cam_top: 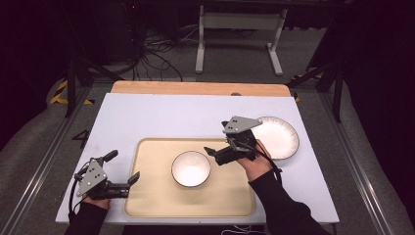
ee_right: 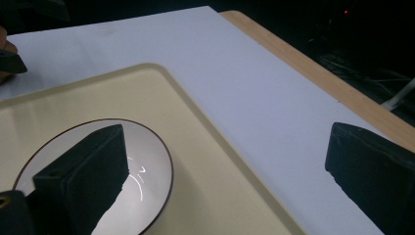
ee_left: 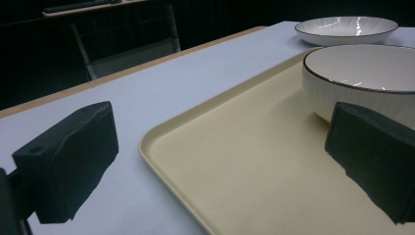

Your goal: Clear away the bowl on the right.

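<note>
In the high view, the nearest things are the person's two sleeves and hands at the bottom. The left claw [cam_top: 123, 179] sits low at the left. Its jaws are spread apart and hold nothing. Its tips reach the left edge of the tan tray [cam_top: 151, 196]. The tray lies on the white counter [cam_top: 161, 115]. A white bowl [cam_top: 191, 169] with a dark rim stands in the middle of the tray. The bowl is empty. The right claw [cam_top: 211, 152] hovers just right of the bowl, spread open, with nothing in it. A white plate [cam_top: 278, 138] lies on the counter to the right of the tray. It is empty too.

In the left gripper view, the two black jaws stand wide apart. One is over the counter [ee_left: 195, 73] and one is over the tray [ee_left: 254, 166]. The bowl [ee_left: 362, 78] is on the tray ahead, and the plate [ee_left: 345, 29] is behind it.

In the right gripper view, the jaws are wide apart again. One hangs over the bowl [ee_right: 147, 166], which has nothing inside. The other hangs over the bare counter [ee_right: 244, 83]. The tray [ee_right: 205, 161] rim runs between them.
</note>
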Demonstrator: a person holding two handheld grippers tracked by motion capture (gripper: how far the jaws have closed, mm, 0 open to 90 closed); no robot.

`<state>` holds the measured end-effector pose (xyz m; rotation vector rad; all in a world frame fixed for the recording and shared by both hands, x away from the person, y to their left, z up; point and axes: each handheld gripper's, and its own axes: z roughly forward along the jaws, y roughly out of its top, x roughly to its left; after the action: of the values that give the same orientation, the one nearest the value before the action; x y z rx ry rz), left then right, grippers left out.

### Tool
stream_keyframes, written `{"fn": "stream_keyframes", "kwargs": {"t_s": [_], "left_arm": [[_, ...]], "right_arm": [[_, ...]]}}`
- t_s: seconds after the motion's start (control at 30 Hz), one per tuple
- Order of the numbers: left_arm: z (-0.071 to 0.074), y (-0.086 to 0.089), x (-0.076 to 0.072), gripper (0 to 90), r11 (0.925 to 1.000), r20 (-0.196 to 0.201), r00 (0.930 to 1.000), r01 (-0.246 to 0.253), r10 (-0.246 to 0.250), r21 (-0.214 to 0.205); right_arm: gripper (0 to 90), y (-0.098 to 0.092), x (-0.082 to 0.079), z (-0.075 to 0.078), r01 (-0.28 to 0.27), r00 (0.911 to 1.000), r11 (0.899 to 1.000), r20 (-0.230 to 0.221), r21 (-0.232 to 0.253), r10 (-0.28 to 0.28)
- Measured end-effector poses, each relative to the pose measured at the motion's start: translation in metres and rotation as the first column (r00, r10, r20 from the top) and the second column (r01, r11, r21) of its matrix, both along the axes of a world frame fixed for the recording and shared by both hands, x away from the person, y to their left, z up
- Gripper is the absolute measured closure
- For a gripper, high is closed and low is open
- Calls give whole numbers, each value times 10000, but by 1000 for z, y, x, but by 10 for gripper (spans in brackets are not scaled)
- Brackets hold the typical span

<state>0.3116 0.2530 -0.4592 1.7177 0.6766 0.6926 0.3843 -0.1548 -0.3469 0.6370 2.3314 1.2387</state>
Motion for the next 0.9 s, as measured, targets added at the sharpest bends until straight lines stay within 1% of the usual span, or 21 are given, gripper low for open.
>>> {"fn": "stream_keyframes", "kwargs": {"t_s": [0.03, 0.13, 0.17, 0.27, 0.3, 0.33, 0.4, 0.47, 0.5, 0.53, 0.67, 0.7, 0.73, 0.83, 0.9], "left_arm": [[0, 0, 0, 2, 10000, 1, 10000, 0, 0, -2], [0, 0, 0, 2, 10000, -1, 10000, 1, -1, -3], [0, 0, 0, 2, 10000, 1, 10000, -6, 6, -2], [0, 0, 0, 2, 10000, -5, 10000, -8, 8, -3], [0, 0, 0, 2, 10000, -5, 10000, -8, 8, -3], [0, 0, 0, 2, 10000, -13, 10000, -24, 24, -21], [0, 0, 0, 2, 10000, -17, 10000, -33, 33, -19], [0, 0, 0, 2, 10000, -22, 10000, -33, 33, -25], [0, 0, 0, 2, 10000, -23, 10000, -34, 34, -24], [0, 0, 0, 2, 10000, -28, 10000, -33, 33, -26], [0, -1, 0, 1, 10000, -28, 10000, -33, 33, -19], [0, -1, 0, 2, 10000, -28, 10000, -33, 33, -19], [0, 0, 0, 2, 10000, -27, 10000, -42, 42, -23], [0, 0, 0, 2, 10000, -30, 10000, -40, 40, -3], [0, 0, 0, 2, 10000, -30, 10000, -47, 46, -28]], "right_arm": [[22, -3, -1, 0, 18, 9999, 10000, 148, 85, -19], [22, -13, -3, -1, 133, 9994, 9994, 328, 321, -143], [22, -17, -4, -1, 169, 9993, 9993, 318, 334, -180], [22, -26, -8, 0, 306, 9979, 9990, 562, 331, -325], [22, -26, -8, 0, 306, 9979, 9990, 562, 331, -325], [21, -33, -11, 0, 393, 9957, 9986, 827, 347, -420], [20, -38, -14, 0, 420, 9944, 9983, 956, 411, -458], [12, -45, -17, 0, 301, 9908, 9983, 1302, 491, -363], [12, -47, -19, 0, 315, 9895, 9986, 1399, 429, -373], [11, -51, -22, 0, 292, 9871, 9983, 1561, 506, -368], [4, -64, -26, -3, 347, 9839, 9949, 1713, 946, -506], [4, -64, -26, -3, 347, 9839, 9949, 1713, 946, -506], [1, -71, -28, -5, 429, 9821, 9915, 1768, 1228, -644], [2, -77, -29, -10, 556, 9800, 9857, 1800, 1592, -843], [2, -82, -29, -14, 705, 9800, 9805, 1704, 1832, -1024]]}}
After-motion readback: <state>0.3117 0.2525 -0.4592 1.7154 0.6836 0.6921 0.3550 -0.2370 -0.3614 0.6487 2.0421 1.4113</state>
